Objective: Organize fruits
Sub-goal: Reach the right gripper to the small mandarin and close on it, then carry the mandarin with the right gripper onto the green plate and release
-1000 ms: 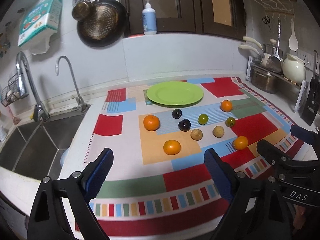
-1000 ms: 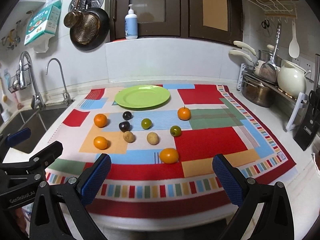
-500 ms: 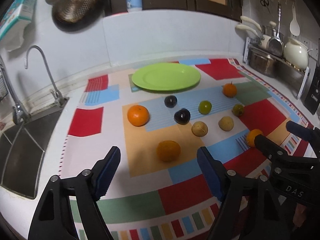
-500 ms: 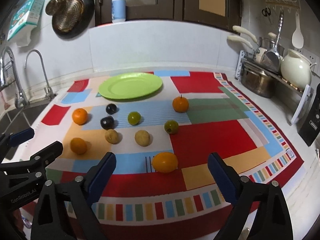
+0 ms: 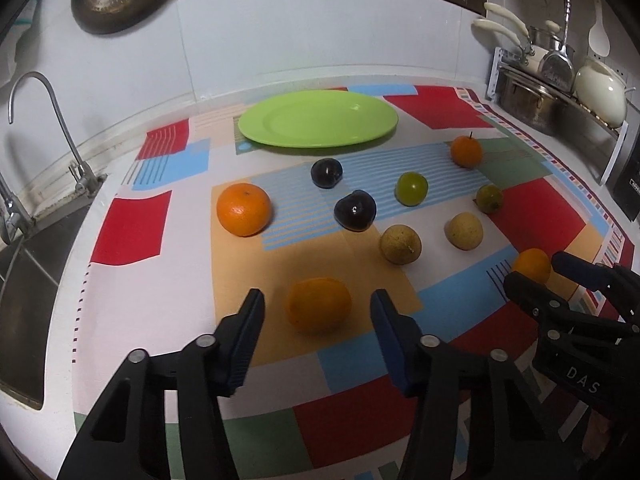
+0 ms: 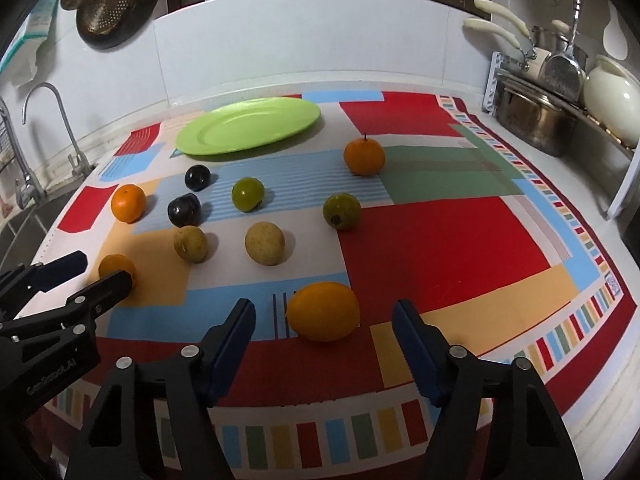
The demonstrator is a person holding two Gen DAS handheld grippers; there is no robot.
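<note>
Black-framed and tilted steeply down, my left gripper [image 5: 318, 322] points at 12 o'clock with a near orange [image 5: 319, 305] sitting between its blue pads [image 5: 250, 330]; the jaws are closing but show gaps on both sides of the fruit. At my 3 o'clock, my right gripper [image 6: 324, 322] takes the same downward tilt, its jaws also closing around a yellow-orange fruit [image 6: 323, 311] without touching it. Both fruits rest on the patchwork cloth [image 6: 440, 248]. Far ahead at 12 o'clock lies the green plate [image 5: 318, 118], bare.
</note>
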